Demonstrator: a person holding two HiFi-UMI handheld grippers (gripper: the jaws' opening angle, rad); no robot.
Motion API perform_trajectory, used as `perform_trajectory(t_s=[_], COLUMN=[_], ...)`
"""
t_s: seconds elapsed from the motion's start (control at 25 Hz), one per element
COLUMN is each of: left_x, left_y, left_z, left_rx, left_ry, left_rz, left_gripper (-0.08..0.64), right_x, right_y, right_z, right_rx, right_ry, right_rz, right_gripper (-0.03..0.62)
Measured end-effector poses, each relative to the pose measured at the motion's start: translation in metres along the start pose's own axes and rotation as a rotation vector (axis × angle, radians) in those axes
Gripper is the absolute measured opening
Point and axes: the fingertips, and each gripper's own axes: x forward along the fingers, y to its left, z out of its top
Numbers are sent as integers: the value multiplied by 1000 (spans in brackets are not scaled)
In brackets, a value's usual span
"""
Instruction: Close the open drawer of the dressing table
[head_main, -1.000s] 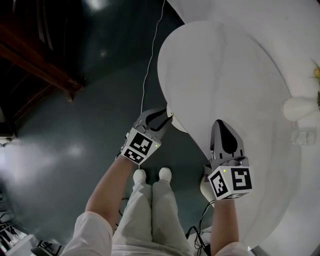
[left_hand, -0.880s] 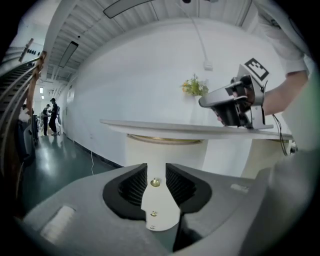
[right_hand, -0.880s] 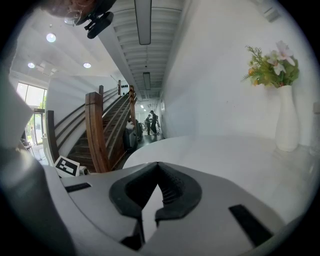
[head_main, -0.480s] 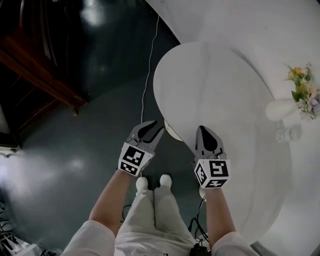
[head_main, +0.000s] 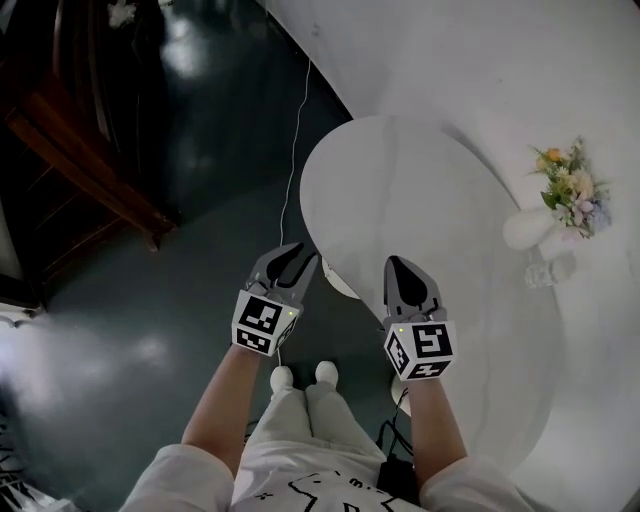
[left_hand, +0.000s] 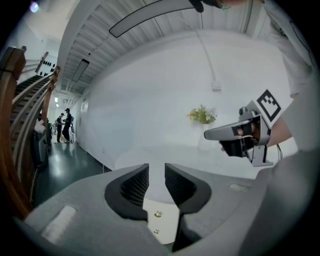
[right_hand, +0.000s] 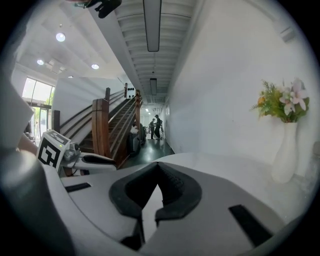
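With our left claw (left_hand: 156, 175) barely parted and right claw (right_hand: 158, 186) pinched, both empty, we'd push the stiff, light-sliding drawer (head_main: 338, 280) by its front.

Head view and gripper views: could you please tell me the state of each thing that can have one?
left gripper: open, fingers slightly apart, nothing between them.
right gripper: shut, fingers meeting at the tips, empty.
vase: upright on the dressing table, holding flowers.
drawer: cannot be made out in any view, so open or shut is unclear.
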Motion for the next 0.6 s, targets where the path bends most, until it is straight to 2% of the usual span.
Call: perform_trajectory(t_s=[0.24, 0.4, 0.6], left_x=[-23, -40, -67], left_y=[-2, -7, -13], left_z=[58, 91, 130], left_rx=[40, 62, 131], left_ry=[-73, -102, -139], left_rz=[27, 60, 104], left_gripper=[97, 29, 17], right_x=[-23, -34, -54], right_y=[2, 8, 19], right_z=[42, 72, 108], right_rx=[-26, -56, -79], right_ry=[-38, -71, -116], right_rz=[-12, -8, -6], right_gripper=[-5, -5, -5])
